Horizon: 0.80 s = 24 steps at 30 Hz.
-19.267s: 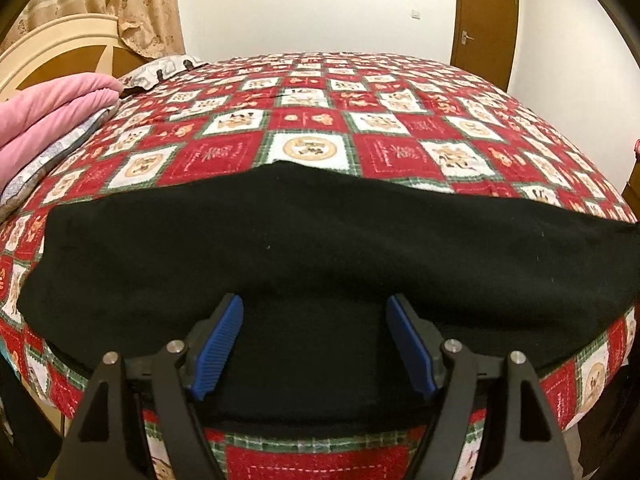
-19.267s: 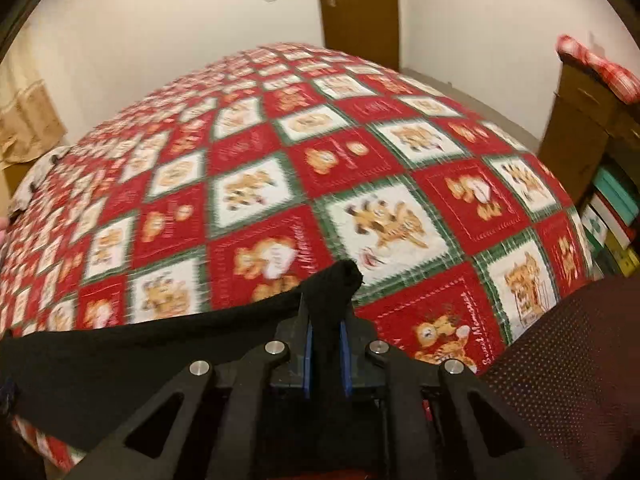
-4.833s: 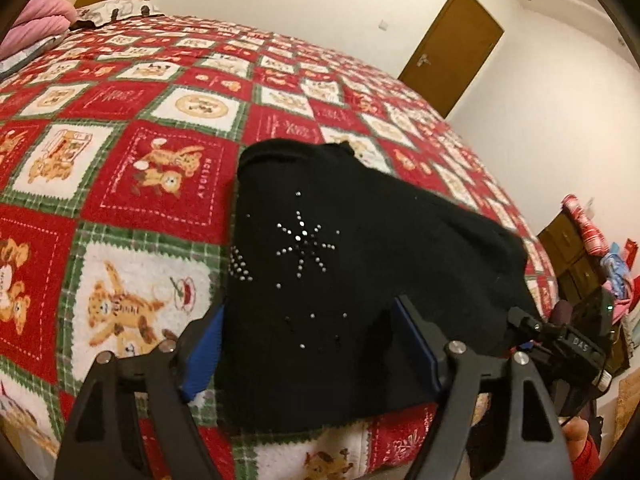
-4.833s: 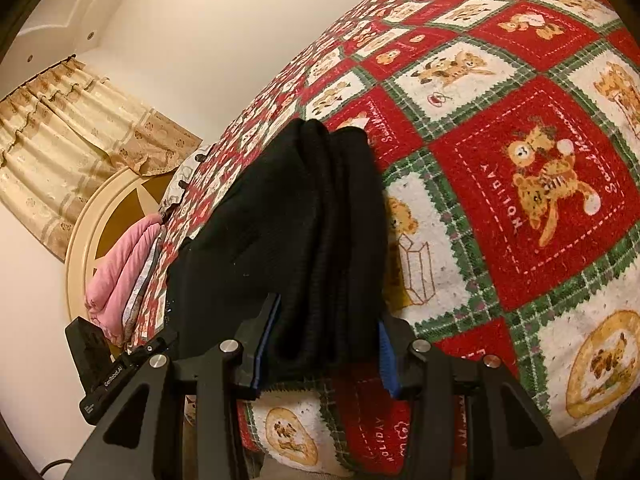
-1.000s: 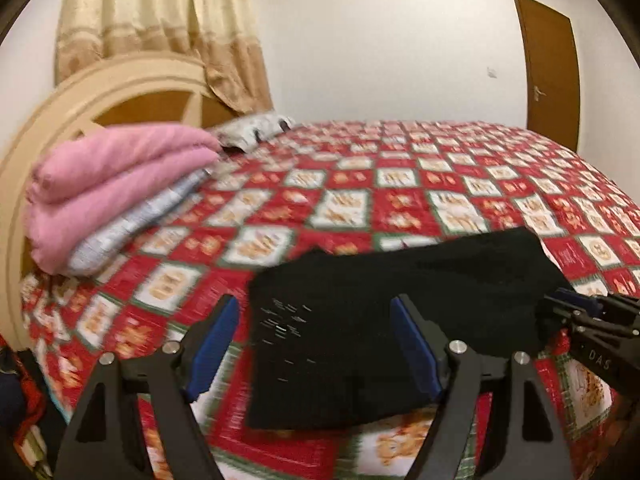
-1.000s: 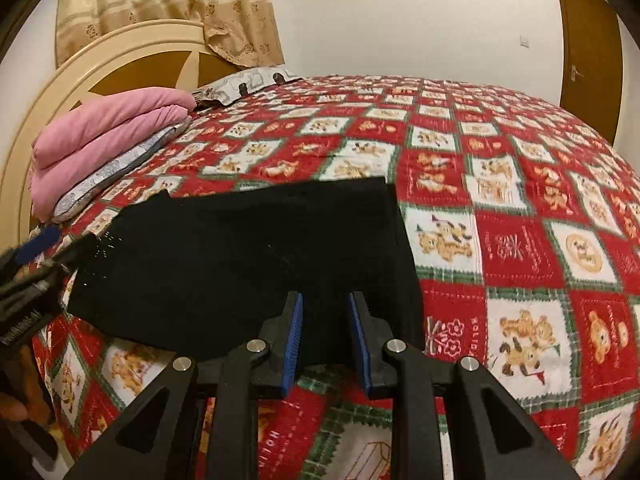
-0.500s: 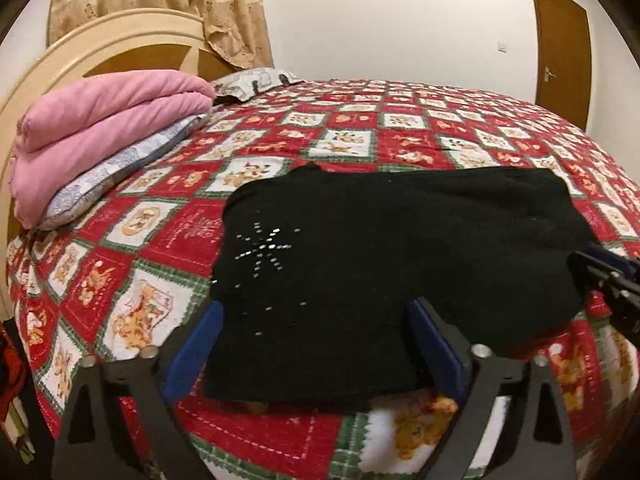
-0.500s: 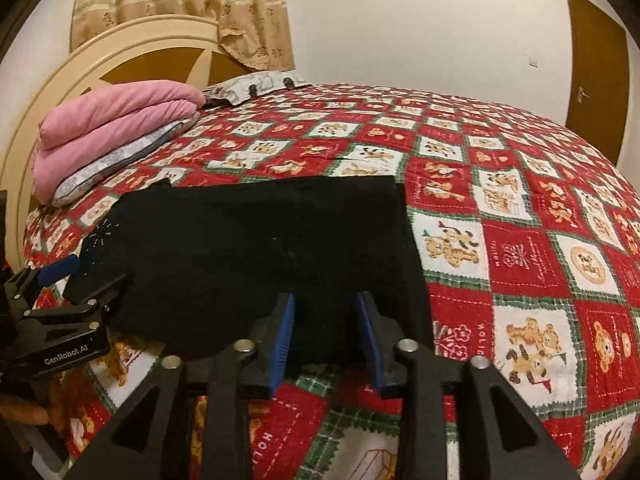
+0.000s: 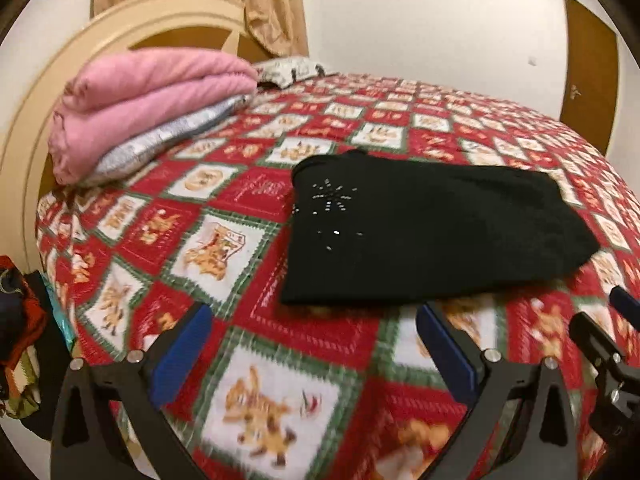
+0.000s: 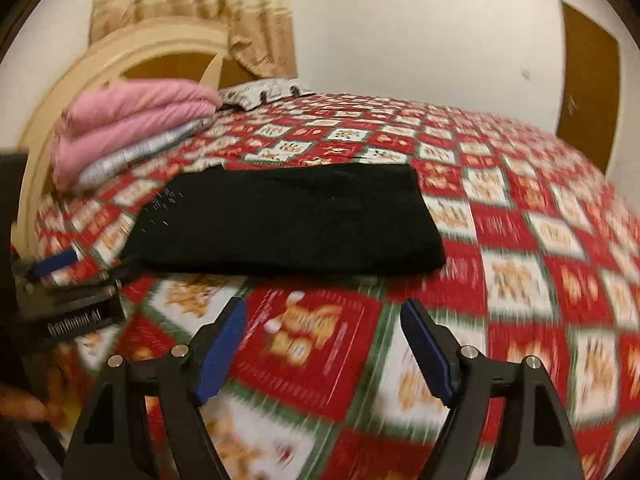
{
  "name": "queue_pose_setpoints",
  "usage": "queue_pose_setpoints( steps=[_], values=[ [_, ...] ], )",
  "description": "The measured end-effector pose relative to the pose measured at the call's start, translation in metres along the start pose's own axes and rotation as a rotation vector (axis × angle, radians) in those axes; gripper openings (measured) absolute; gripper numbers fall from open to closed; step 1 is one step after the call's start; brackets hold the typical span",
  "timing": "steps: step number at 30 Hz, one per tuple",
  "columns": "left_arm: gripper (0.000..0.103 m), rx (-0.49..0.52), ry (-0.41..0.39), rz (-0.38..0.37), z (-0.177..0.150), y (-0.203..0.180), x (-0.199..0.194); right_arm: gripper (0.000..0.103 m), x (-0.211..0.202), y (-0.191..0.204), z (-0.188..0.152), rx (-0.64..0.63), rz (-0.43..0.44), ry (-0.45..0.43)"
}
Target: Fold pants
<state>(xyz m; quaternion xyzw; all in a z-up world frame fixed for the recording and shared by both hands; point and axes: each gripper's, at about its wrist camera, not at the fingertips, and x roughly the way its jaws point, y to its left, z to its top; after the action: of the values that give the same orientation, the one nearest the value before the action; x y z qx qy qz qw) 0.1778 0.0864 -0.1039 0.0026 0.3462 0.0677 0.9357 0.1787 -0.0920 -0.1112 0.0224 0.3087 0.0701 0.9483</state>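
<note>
White lettering that looks like "GenRobot.AI" stands on the black body of the left gripper (image 10: 54,264), blurred, just left of the black pants (image 10: 288,220). Script on the red squares of the quilt (image 10: 520,280) is too blurred to read.

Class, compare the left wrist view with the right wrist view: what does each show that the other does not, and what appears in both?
Only the left wrist view shows the pile of dark and red clothes off the bed's left edge, and the sparkly star pattern on the pants clearly.

Only the right wrist view shows fingers of the person's hand at the lower left.

Both show the folded black pants lying free on the Christmas quilt, the pink blanket by the headboard, the door, and each tool open: left tool, right tool.
</note>
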Motion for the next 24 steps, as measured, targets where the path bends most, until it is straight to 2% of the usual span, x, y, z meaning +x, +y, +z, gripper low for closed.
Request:
queue_pose_setpoints(
  steps=[6,15,19,24],
  values=[
    [0.103,0.06,-0.092,0.008,-0.014,-0.01,-0.048,0.08,-0.045,-0.006,-0.007,0.134,0.03,-0.048],
    [0.103,0.035,-0.196,-0.039,-0.02,-0.009,-0.107,0.081,-0.122,-0.005,-0.002,0.174,0.038,-0.214],
    [0.103,0.047,-0.237,-0.038,-0.018,-0.01,-0.123,0.084,-0.142,-0.007,-0.005,0.207,0.032,-0.258],
    [0.103,0.039,-0.273,-0.06,-0.02,-0.009,-0.137,0.085,-0.153,-0.005,-0.007,0.189,0.009,-0.29]
  ],
)
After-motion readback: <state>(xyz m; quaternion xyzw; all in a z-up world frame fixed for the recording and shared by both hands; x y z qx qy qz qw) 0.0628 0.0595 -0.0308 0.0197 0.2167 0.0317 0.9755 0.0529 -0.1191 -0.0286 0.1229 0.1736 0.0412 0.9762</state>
